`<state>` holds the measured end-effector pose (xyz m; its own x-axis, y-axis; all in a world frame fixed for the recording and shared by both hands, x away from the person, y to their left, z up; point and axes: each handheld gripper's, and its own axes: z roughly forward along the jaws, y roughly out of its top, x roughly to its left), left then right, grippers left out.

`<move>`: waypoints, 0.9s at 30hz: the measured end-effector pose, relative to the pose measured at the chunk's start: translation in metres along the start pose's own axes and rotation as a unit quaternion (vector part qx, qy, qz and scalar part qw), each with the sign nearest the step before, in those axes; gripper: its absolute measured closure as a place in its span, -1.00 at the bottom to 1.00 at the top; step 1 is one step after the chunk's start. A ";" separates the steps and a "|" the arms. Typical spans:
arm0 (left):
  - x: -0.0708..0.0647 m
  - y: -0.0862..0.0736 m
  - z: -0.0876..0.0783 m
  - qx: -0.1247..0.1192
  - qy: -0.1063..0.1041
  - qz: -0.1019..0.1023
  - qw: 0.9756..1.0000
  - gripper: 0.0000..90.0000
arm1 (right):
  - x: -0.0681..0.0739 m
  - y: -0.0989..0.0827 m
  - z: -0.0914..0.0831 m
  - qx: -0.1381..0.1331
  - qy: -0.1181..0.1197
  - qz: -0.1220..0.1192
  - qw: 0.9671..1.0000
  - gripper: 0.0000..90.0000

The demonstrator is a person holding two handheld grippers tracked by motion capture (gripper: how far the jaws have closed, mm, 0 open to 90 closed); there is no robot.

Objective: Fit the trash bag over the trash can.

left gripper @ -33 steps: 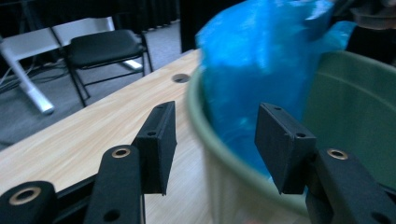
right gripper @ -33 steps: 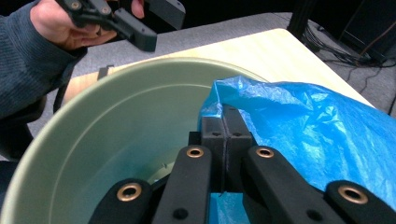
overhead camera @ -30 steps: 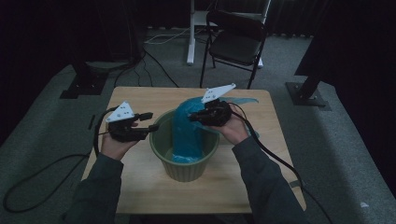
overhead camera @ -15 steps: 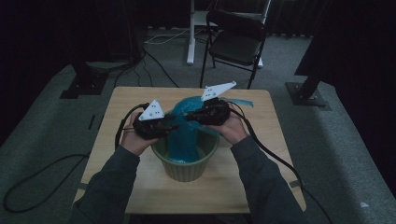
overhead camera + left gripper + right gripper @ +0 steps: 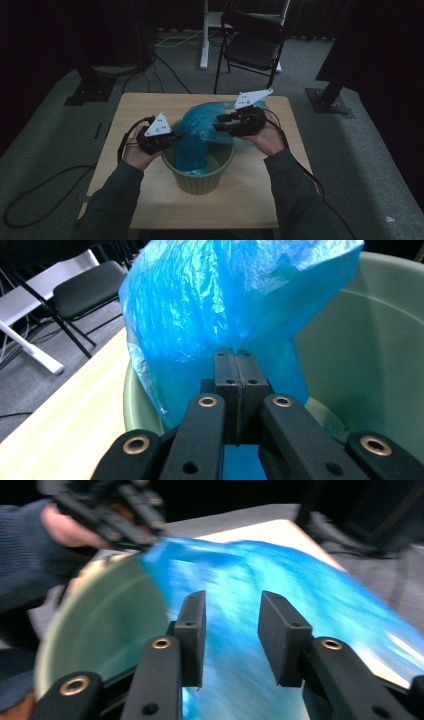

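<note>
Two grippers over green bin [image 5: 200, 175] on tabletop [image 5: 135, 107]: left gripper [image 5: 236, 357] just clenched on blue bag [image 5: 202, 130] at near rim; right gripper [image 5: 229, 617] just released, fingers [image 5: 192, 630] straddling bag, draped rightward.

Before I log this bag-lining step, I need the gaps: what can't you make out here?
- Pale green plastic bin: its bottom, hidden by the blue plastic bag, high view.
- Bag film between shut left claw: hidden by its jaws.
- Bag's edge near open right claw: motion-blurred.
</note>
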<state>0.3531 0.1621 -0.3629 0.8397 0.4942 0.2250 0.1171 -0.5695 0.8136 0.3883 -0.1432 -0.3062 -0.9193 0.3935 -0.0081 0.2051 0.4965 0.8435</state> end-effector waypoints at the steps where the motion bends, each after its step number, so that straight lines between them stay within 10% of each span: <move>1: 0.000 -0.001 0.000 0.000 -0.002 0.002 1.000 1.00 | -0.004 -0.002 -0.004 -0.002 -0.006 0.009 1.000 0.33; 5: -0.002 -0.006 -0.001 0.001 -0.006 0.001 1.000 0.99 | -0.018 -0.015 -0.011 0.011 -0.039 0.035 0.999 0.30; 12: -0.003 -0.011 0.004 0.009 -0.014 -0.005 1.000 0.97 | -0.029 -0.028 0.006 0.023 -0.022 0.067 0.997 0.20; 18: -0.001 -0.012 -0.005 -0.004 -0.006 -0.019 1.000 0.59 | -0.022 -0.028 0.009 0.027 -0.018 0.043 0.999 0.93; 27: 0.005 0.001 -0.020 -0.042 -0.003 -0.030 0.999 0.34 | -0.014 -0.029 0.003 0.059 -0.012 0.016 0.998 1.00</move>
<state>0.3473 0.1773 -0.3501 0.8361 0.5209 0.1720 0.1222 -0.4824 0.8674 0.3968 -0.1606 -0.3325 -0.9034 0.4287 0.0028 0.2730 0.5702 0.7748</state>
